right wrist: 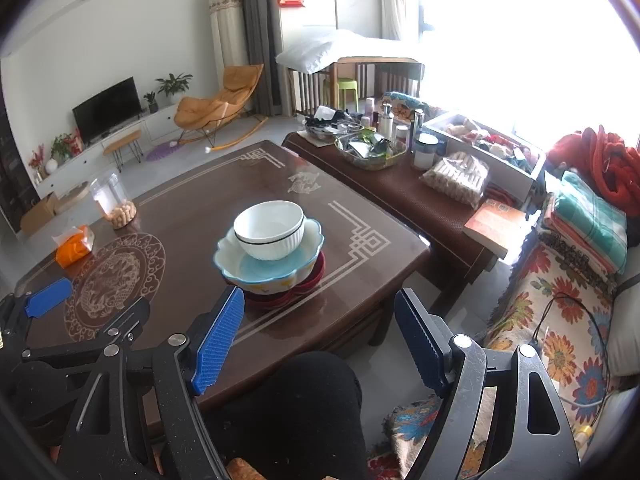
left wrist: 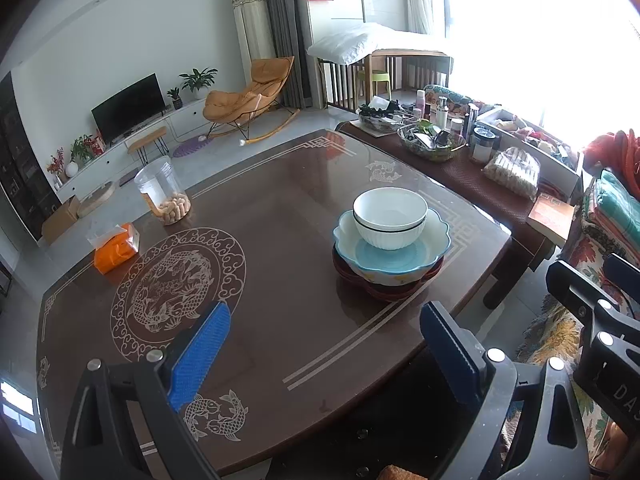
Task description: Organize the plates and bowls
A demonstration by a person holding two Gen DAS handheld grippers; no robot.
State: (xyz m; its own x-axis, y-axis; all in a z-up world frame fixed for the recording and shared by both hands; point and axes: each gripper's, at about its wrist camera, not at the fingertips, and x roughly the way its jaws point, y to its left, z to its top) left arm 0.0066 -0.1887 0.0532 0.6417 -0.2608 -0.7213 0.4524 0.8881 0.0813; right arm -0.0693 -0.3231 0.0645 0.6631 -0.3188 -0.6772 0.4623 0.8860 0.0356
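Table [left wrist: 280, 220] | snack jar [left wrist: 162, 192], tissue pack [left wrist: 116, 246] (apart from stacked bowls [left wrist: 390, 236]) | both hand-held grippers [left wrist: 324, 354] [right wrist: 320, 338] wide, empty

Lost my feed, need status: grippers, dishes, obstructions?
Left gripper open, empty. Right gripper open, empty. White bowl nested in blue bowl, on red dish. Nothing obstructing.

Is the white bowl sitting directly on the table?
No, the white bowl sits inside the blue scalloped bowl, which tops a stack on the table.
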